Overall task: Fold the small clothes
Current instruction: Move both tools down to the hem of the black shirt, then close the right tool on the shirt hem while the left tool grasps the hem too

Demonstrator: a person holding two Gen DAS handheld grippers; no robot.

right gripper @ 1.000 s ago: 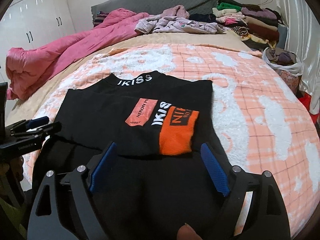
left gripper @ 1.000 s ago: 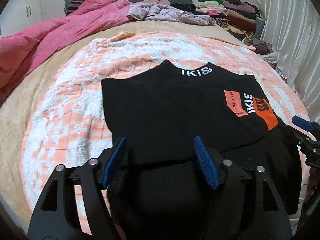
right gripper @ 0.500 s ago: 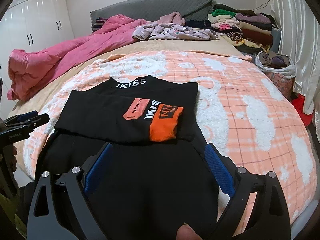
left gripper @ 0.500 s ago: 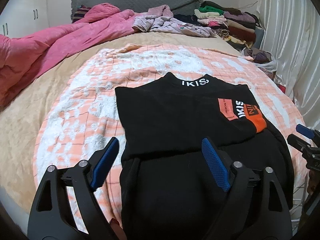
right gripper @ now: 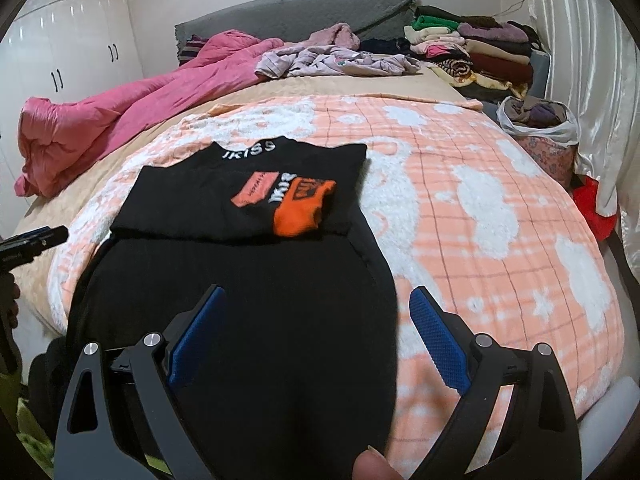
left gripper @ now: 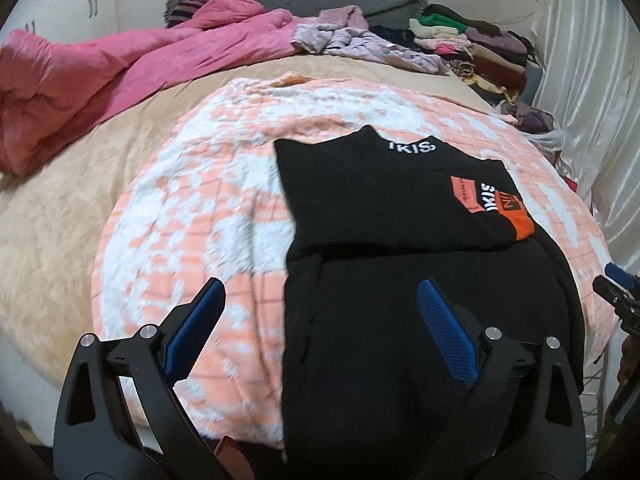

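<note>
A black garment [left gripper: 392, 264] with white "IKISS" lettering at the collar and an orange patch [right gripper: 300, 208] lies flat on the orange-and-white blanket [left gripper: 200, 216]; its upper part is folded over and its lower part hangs over the bed's near edge. It also shows in the right wrist view [right gripper: 248, 280]. My left gripper [left gripper: 320, 320] is open and empty, raised over the garment's lower left edge. My right gripper [right gripper: 318, 328] is open and empty, raised over its lower right part. Each gripper shows at the other view's edge.
A pink duvet [left gripper: 100, 76] lies along the bed's left side. Loose lilac clothes [right gripper: 332, 60] and a stack of folded clothes [right gripper: 472, 52] sit at the headboard. A bag of clothes [right gripper: 536, 120] stands at the right by the curtain. White wardrobes [right gripper: 68, 48] are at the left.
Both grippers have drawn back and up from the garment toward the near edge of the bed. The left gripper's jaws have spread wider. The garment lies unchanged.
</note>
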